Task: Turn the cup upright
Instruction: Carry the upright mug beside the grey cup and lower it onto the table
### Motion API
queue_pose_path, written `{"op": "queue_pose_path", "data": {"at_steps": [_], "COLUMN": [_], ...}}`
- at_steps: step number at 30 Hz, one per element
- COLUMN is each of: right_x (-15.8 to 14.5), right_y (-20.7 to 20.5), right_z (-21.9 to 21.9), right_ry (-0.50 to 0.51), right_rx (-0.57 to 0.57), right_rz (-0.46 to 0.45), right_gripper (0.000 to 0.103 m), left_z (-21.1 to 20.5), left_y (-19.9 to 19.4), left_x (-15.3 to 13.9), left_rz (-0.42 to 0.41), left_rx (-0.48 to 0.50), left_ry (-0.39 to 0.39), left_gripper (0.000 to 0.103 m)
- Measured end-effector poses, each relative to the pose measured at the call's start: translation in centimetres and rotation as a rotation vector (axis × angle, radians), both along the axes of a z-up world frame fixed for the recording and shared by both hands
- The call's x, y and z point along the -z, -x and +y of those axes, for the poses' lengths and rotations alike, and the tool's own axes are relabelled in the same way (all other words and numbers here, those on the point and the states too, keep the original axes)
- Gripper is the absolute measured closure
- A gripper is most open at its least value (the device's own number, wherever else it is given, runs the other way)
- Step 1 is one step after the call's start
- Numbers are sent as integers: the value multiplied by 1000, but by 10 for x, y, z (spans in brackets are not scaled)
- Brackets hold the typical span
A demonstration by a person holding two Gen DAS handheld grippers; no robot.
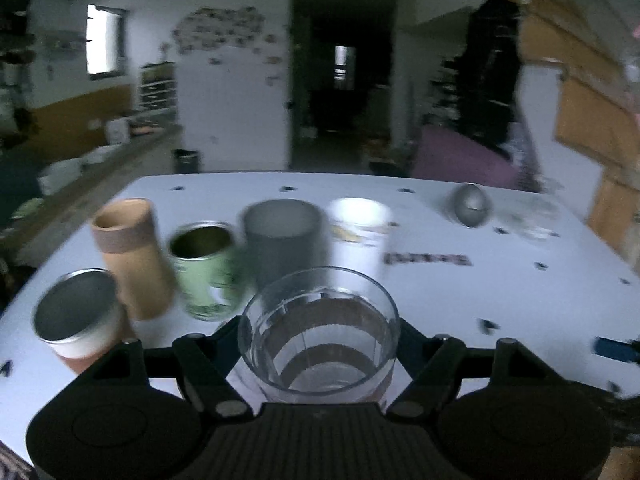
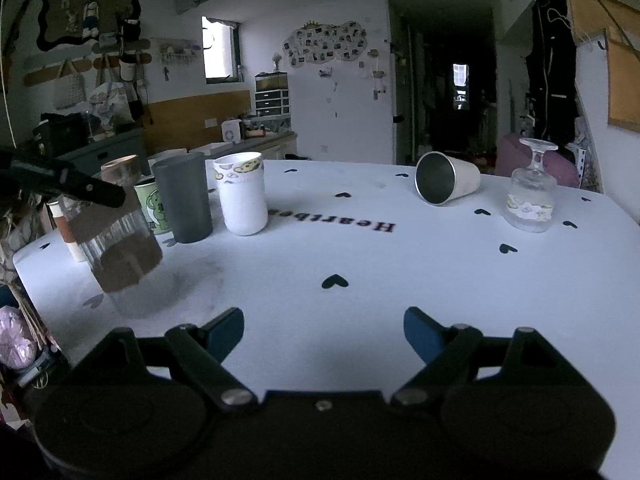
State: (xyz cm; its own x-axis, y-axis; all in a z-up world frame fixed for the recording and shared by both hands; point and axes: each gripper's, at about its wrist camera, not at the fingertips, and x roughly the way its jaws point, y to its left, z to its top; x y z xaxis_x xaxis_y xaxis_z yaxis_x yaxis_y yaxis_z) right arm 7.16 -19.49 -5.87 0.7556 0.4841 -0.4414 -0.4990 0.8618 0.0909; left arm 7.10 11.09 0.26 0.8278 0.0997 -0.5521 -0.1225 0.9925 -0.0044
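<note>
Clamped on either side of a clear glass tumbler (image 1: 318, 336) with brown bands, the left gripper (image 1: 319, 330) holds it mouth-up, seemingly just above the white heart-print tablecloth (image 2: 360, 264), at the near end of a row of upright cups. This looks like the set-down step: lower it flat, then release. Further right, the right gripper (image 2: 324, 330) hangs spread and empty. Beyond it a metal cup (image 2: 446, 182) lies on its side beside an inverted stemmed glass (image 2: 530, 196).
</note>
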Motion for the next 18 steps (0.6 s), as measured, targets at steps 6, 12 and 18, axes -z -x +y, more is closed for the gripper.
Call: {"op": "queue_pose_path", "data": {"at_steps": [6,12,18], "right_x": [0,-1,-1], "right_y": [0,1,4], "right_z": [1,5,7], "right_ry": [1,6,9], "right_rx": [-2,-7,-13], "right_rz": [-1,1,0], "right_gripper": [15,15,15], "left_z": [25,32,38], "left_y": [-5,-10,-23], "left_x": [-3,-7,-2], "left_rz": [-22,-55,-23], "left_rx": [-92,-159,-167], "left_ry": [-16,-106,-131], "left_gripper": [26,26,26]}}
